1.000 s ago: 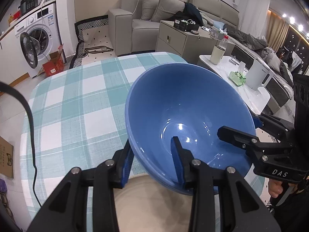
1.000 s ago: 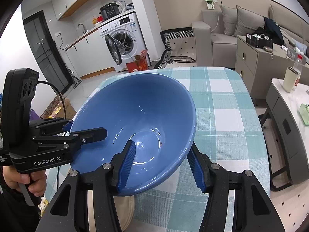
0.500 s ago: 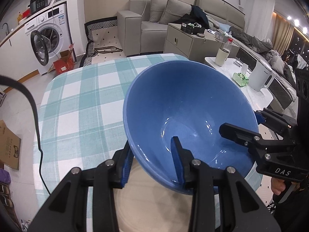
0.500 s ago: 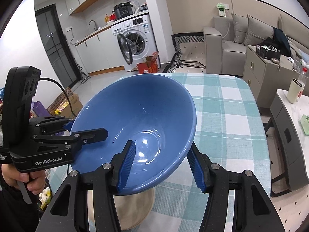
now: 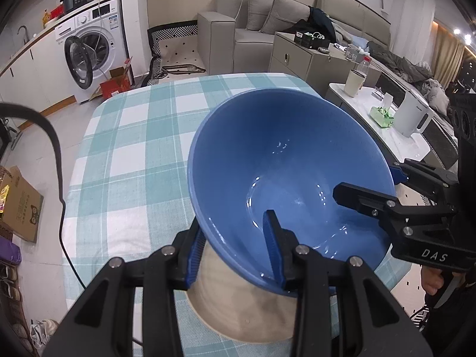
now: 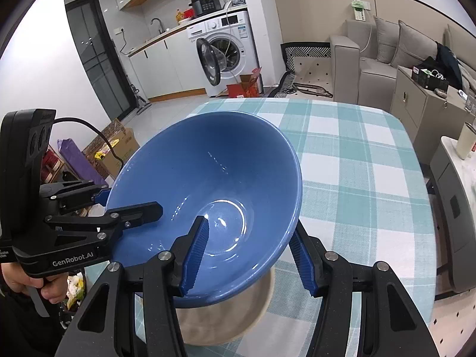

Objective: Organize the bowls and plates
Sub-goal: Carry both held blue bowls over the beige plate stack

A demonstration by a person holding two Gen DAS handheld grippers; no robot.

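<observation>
A large blue bowl (image 5: 285, 160) (image 6: 208, 184) is held up in the air between both grippers, above the checked table. My left gripper (image 5: 235, 238) is shut on the bowl's near rim, one finger inside and one outside. My right gripper (image 6: 250, 250) is shut on the opposite rim in the same way. Each gripper shows in the other's view, the right gripper (image 5: 395, 190) at the right and the left gripper (image 6: 119, 202) at the left. A beige plate (image 5: 238, 309) (image 6: 238, 312) lies on the table below the bowl, partly hidden by it.
The table (image 5: 134, 148) (image 6: 357, 163) has a teal and white checked cloth. A white side table (image 5: 386, 125) with a kettle and cup stands to the right. A washing machine (image 6: 223, 50), boxes and a sofa (image 5: 253, 29) lie beyond.
Both grippers have lifted the blue bowl higher above the table. More of the beige plate and the tablecloth shows beneath it.
</observation>
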